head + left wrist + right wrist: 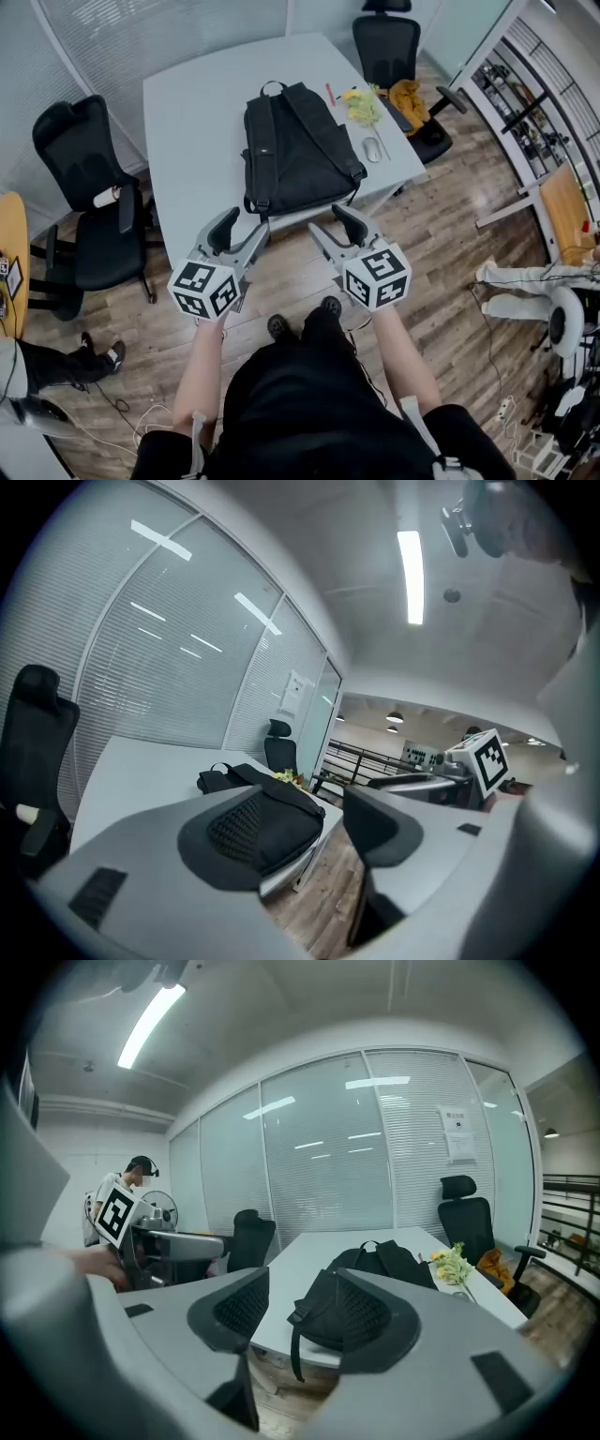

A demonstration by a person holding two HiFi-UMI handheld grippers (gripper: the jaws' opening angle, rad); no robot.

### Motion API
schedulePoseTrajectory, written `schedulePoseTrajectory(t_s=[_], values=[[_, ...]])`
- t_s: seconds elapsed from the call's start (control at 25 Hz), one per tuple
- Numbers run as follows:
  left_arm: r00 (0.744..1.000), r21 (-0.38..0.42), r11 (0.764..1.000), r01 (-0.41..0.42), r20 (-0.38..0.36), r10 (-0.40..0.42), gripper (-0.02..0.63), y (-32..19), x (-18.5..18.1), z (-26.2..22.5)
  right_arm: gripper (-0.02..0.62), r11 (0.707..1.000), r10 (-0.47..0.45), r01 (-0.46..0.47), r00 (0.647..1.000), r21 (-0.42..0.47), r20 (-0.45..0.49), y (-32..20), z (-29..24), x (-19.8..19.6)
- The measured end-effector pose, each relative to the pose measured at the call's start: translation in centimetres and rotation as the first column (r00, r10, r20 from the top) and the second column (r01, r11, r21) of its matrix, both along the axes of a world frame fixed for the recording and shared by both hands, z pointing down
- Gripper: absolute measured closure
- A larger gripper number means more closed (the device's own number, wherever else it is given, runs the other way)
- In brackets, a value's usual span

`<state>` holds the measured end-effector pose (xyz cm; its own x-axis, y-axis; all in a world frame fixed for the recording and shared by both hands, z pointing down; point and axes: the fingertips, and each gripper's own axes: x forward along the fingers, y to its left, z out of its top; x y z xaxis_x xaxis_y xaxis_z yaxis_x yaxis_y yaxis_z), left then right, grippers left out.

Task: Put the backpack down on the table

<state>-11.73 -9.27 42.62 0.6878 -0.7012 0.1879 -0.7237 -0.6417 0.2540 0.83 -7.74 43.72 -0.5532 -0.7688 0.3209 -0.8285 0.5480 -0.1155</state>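
Observation:
A black backpack (298, 150) lies flat on the pale grey table (192, 103), straps up, its bottom end at the near edge with a strap hanging over. Both grippers are held over the floor, short of that edge and apart from the bag. My left gripper (242, 231) is open with nothing between its jaws. My right gripper (333, 228) stands open and empty beside it. The left gripper view shows the backpack (272, 787) beyond its parted jaws (335, 817). From the right gripper view, the backpack (378, 1258) lies ahead of the gripper (295, 1288).
Yellow flowers (361, 105), a mouse (372, 149) and a red pen (330, 94) lie on the table's right side. Black office chairs stand at the left (84, 187) and far end (389, 42). A person's legs (516, 281) are at the right. Glass walls with blinds stand behind.

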Motion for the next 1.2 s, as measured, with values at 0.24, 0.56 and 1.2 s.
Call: schedulePoseTrajectory(t_s=[0.24, 0.56, 1.2], values=[[1.000, 0.036, 0.999, 0.007, 0.024, -0.008, 0.427, 0.9, -0.1, -0.9, 0.426, 0.999, -0.015, 0.014, 0.999, 0.030, 0.050, 1.2, -2.0, -0.8], [1.000, 0.048, 0.999, -0.012, 0.026, 0.010, 0.519, 2.7, 1.2, -1.2, 0.492, 0.998, -0.025, 0.021, 0.997, 0.060, 0.074, 2.7, -3.8, -0.6], [0.997, 0.084, 0.995, -0.051, 0.064, 0.046, 0.606, 4.3, 3.2, -1.9, 0.581, 0.997, -0.018, 0.012, 0.997, 0.083, 0.072, 4.5, -4.5, 0.9]])
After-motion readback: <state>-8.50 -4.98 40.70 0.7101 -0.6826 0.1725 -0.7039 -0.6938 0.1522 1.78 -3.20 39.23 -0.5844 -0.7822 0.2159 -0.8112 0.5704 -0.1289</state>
